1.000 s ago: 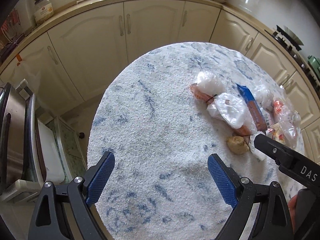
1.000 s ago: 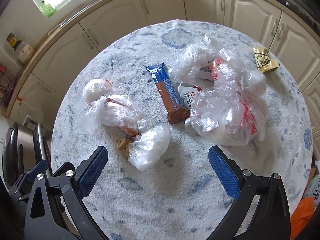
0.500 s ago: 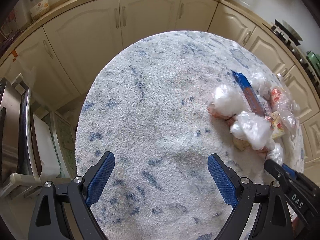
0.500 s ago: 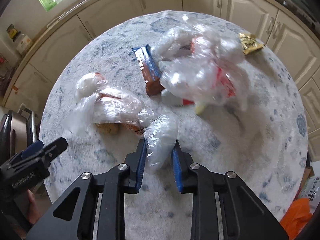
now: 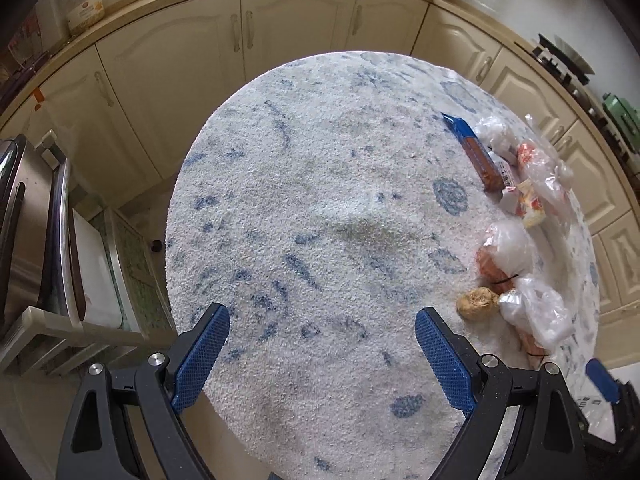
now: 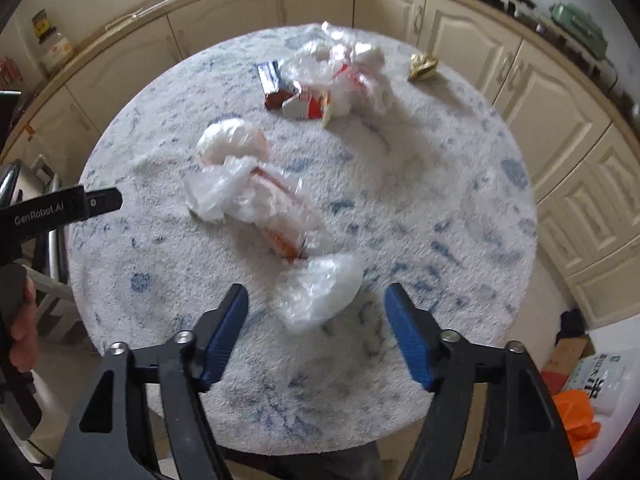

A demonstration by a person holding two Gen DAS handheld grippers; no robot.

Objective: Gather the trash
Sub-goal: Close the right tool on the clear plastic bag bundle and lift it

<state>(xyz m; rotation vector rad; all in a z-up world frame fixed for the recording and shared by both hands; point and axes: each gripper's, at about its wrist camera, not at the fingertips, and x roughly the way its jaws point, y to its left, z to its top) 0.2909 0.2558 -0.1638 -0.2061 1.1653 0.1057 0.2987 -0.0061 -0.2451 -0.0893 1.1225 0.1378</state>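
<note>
My right gripper (image 6: 316,312) hangs over the near part of the round table (image 6: 440,208), and its jaws are opening. A small clear plastic bag (image 6: 320,292) lies loose between them, touching neither pad. Behind it lies a larger tied bag with orange contents (image 6: 240,188). Farther back are a blue wrapper (image 6: 269,77), a carton (image 6: 304,105), crumpled clear bags (image 6: 356,64) and a gold wrapper (image 6: 422,66). My left gripper (image 5: 320,336) stands open over bare cloth. The bags (image 5: 508,248), a brown lump (image 5: 478,302) and the blue wrapper (image 5: 472,152) lie to its right.
Cream cabinets (image 5: 300,28) curve around the table. A steel appliance (image 5: 24,216) stands at the left. On the floor to the right lie an orange bag (image 6: 576,412) and printed packaging (image 6: 596,376). One finger (image 6: 100,202) of the left gripper reaches in from the left, held by a hand (image 6: 24,320).
The right gripper shut on the small clear bag, drew it toward the near edge, then spread its jaws, leaving the bag between them. The left gripper moved left, away from the trash.
</note>
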